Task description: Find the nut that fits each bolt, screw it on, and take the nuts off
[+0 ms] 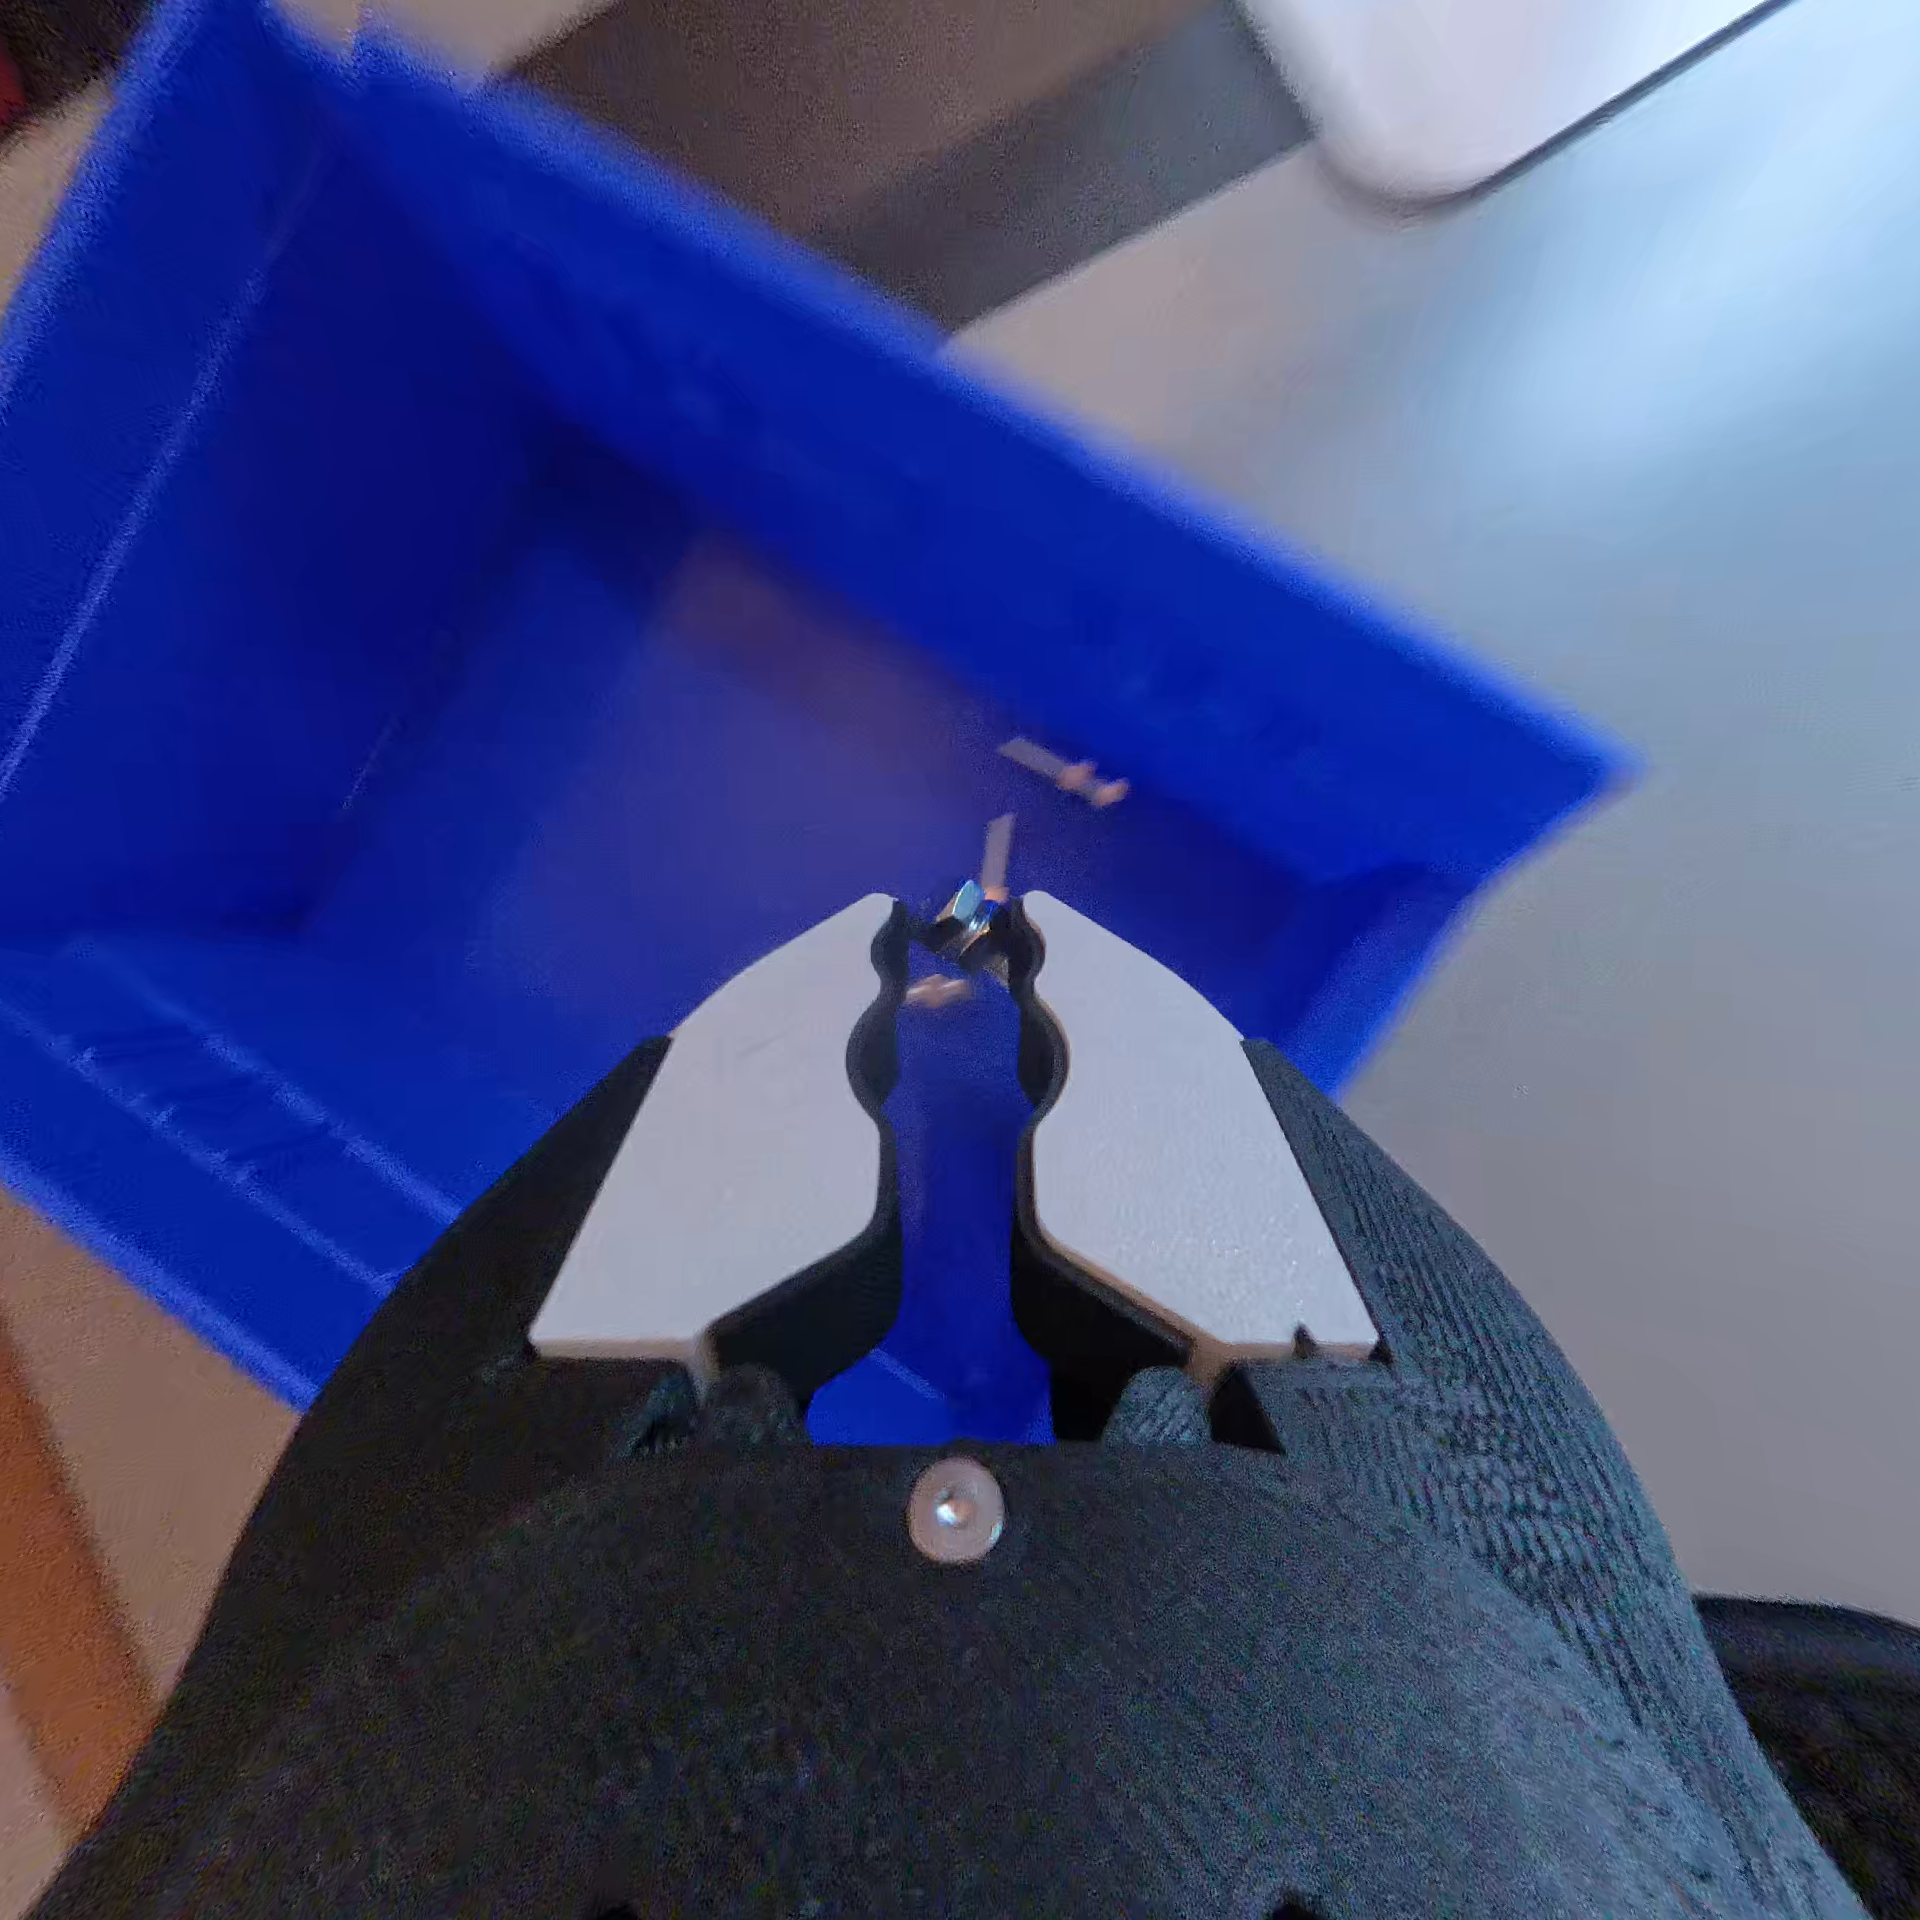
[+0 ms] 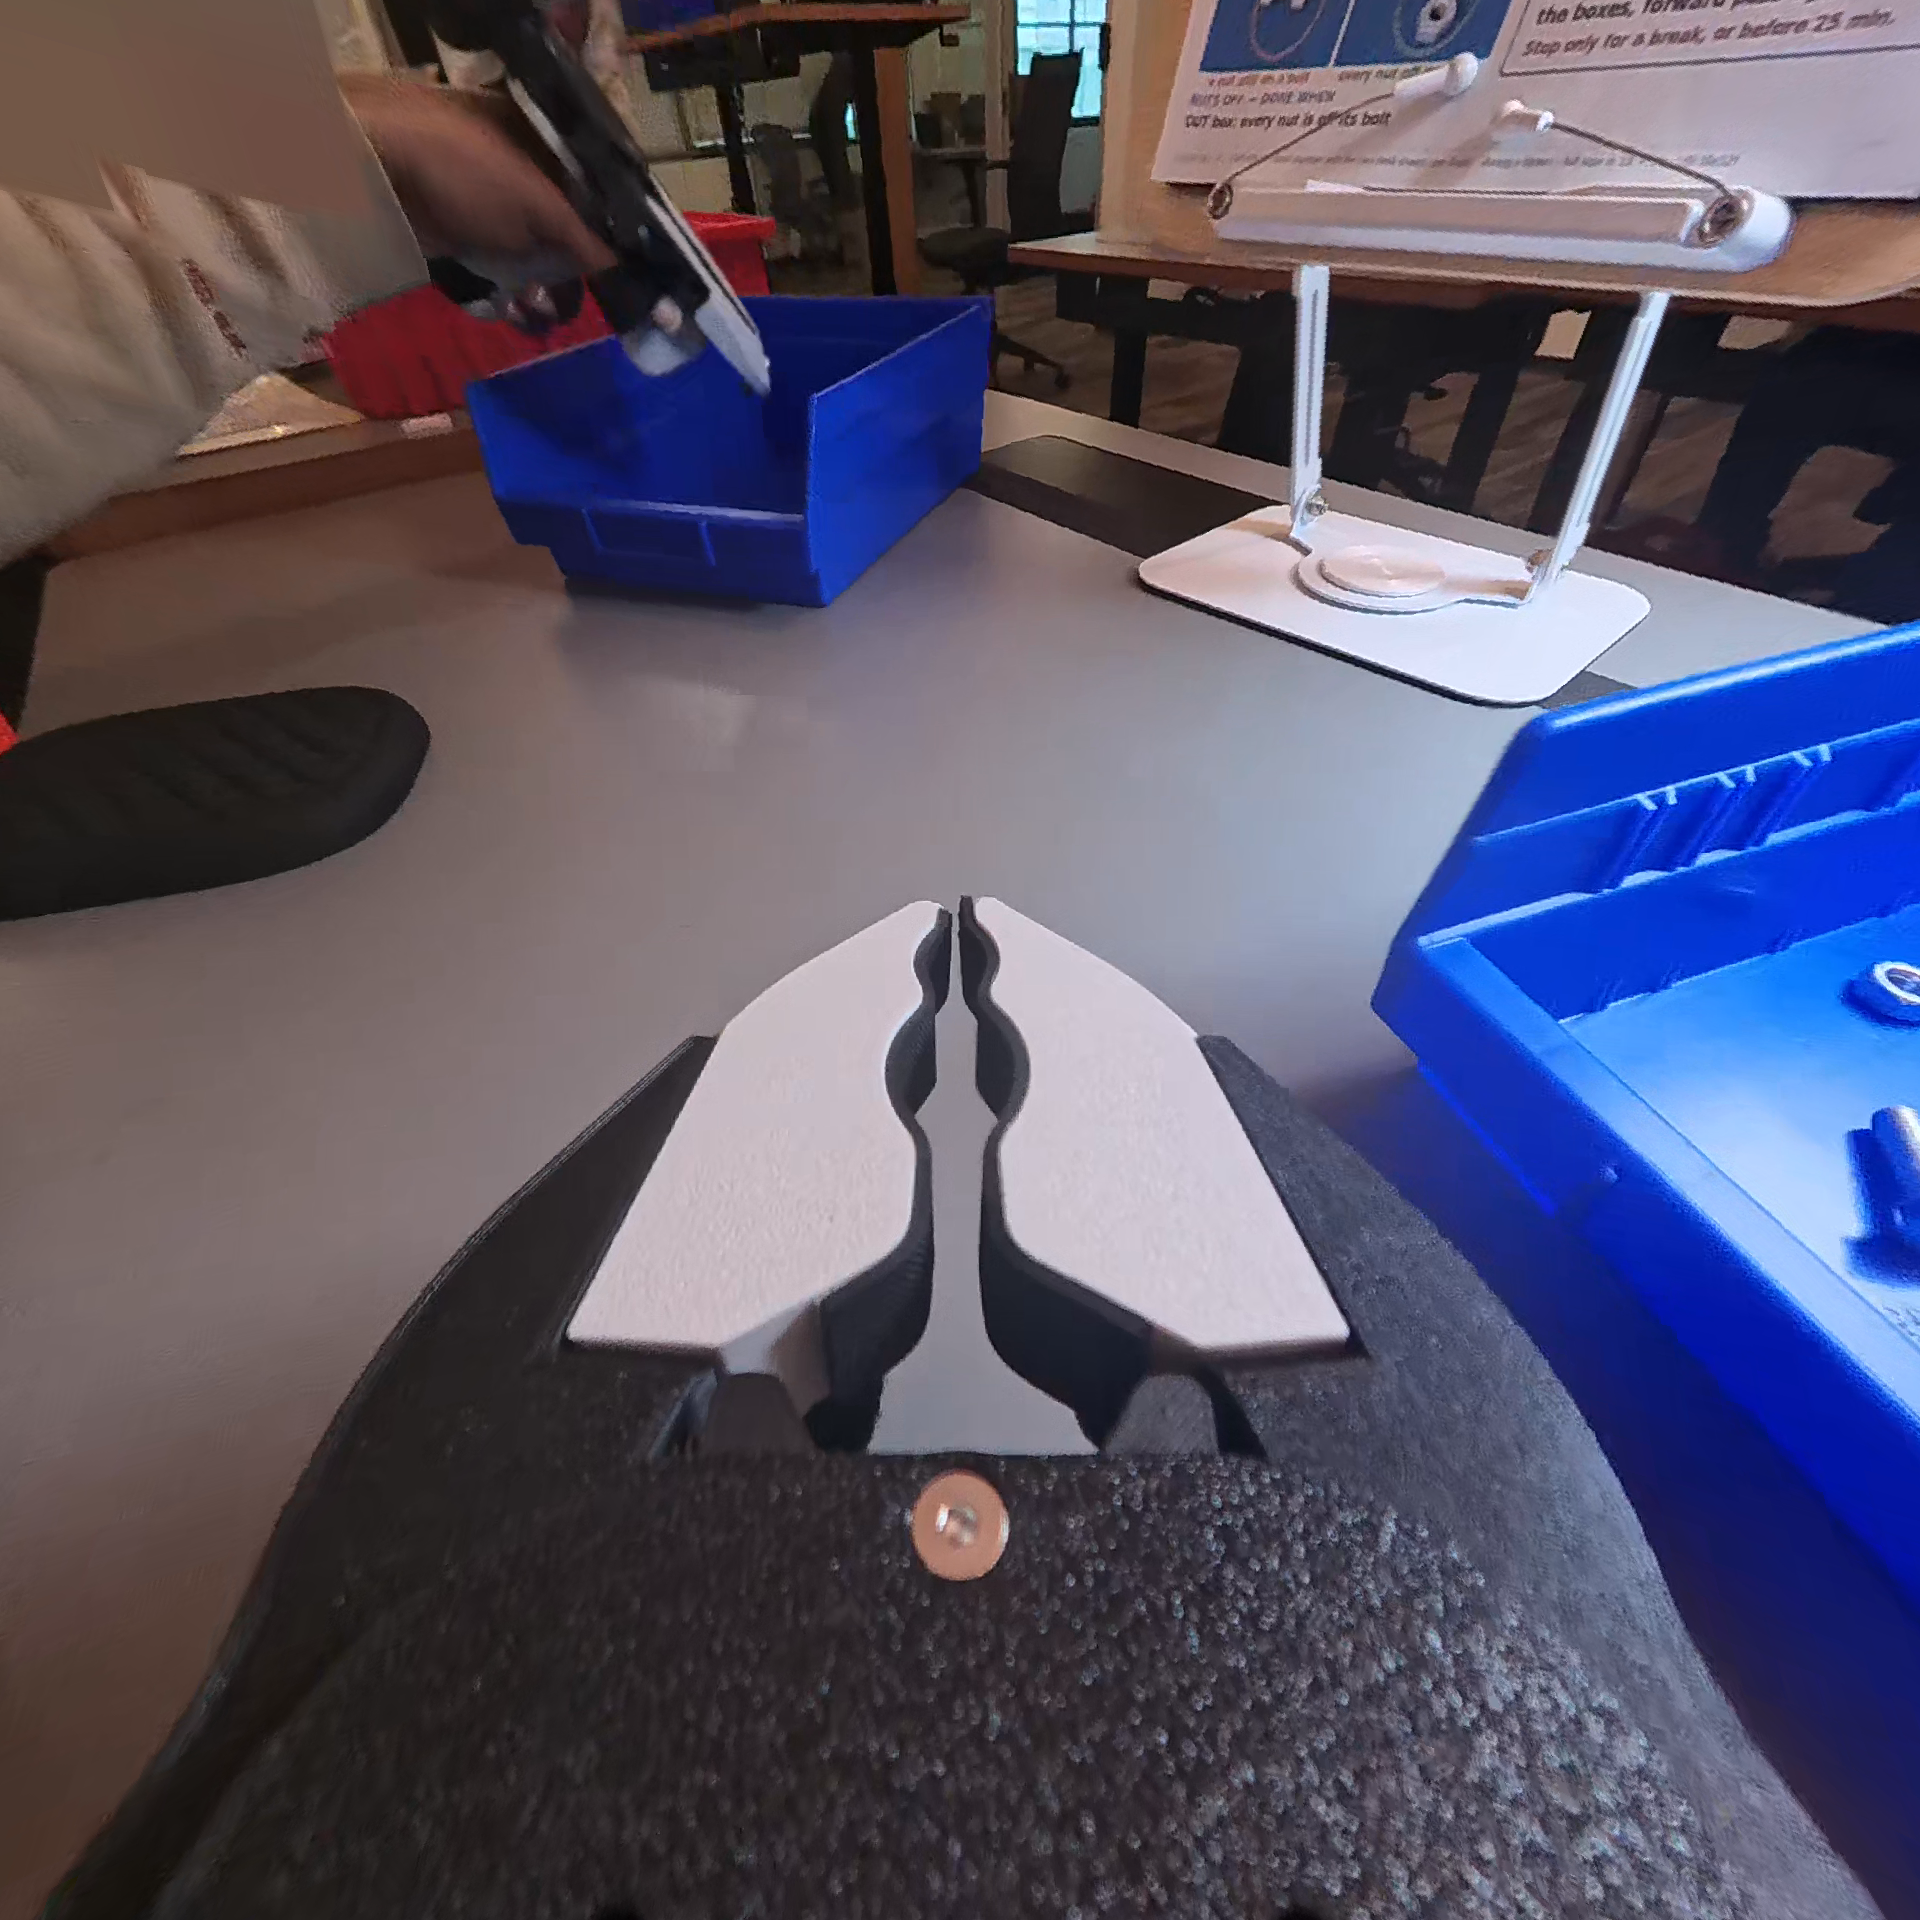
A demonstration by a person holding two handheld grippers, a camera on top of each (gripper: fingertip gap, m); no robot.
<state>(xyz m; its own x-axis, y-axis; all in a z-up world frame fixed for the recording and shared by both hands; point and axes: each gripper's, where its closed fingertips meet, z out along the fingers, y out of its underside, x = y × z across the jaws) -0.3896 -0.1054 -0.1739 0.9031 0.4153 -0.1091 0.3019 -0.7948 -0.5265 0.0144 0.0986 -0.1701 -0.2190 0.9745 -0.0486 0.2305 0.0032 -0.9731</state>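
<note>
Left gripper [image 1: 961, 925] jaws pinch small hex nut [image 1: 964, 923] at tips, above far blue bin [image 1: 312, 520]. Nut judged light, hard, slippery; best held across flats. Right gripper [image 2: 958, 914] jaws closed, empty.

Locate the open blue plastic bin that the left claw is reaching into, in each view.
Left wrist view: the open blue plastic bin fills the upper left, tilted, behind the left claw.
Right wrist view: upper centre-left on the grey table.
Shared landmark: the white stand base, blurred at the left view's top right.
</note>
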